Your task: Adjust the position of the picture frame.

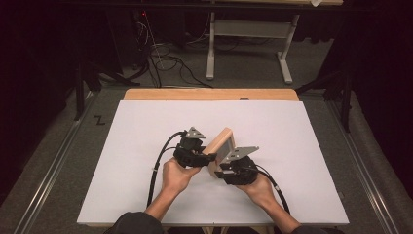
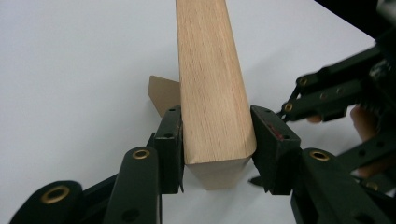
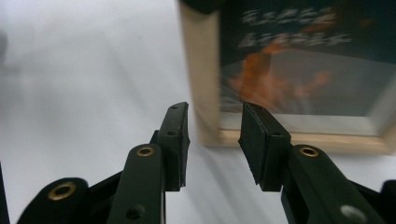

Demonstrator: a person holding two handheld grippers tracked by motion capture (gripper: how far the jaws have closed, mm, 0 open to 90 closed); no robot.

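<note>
Here the frame stands tilted mid-table, glass toward my right gripper. I judge I should close that one squarely on the lower corner without twisting. My left gripper has both jaws pressed on the frame's wooden edge. The right's jaws stand parted, straddling the corner, apparently not touching.

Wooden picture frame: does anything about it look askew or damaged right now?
No damage visible. The light wooden picture frame stands angled across the white table, its edge between the left gripper jaws. The right gripper sits open at a corner.
</note>
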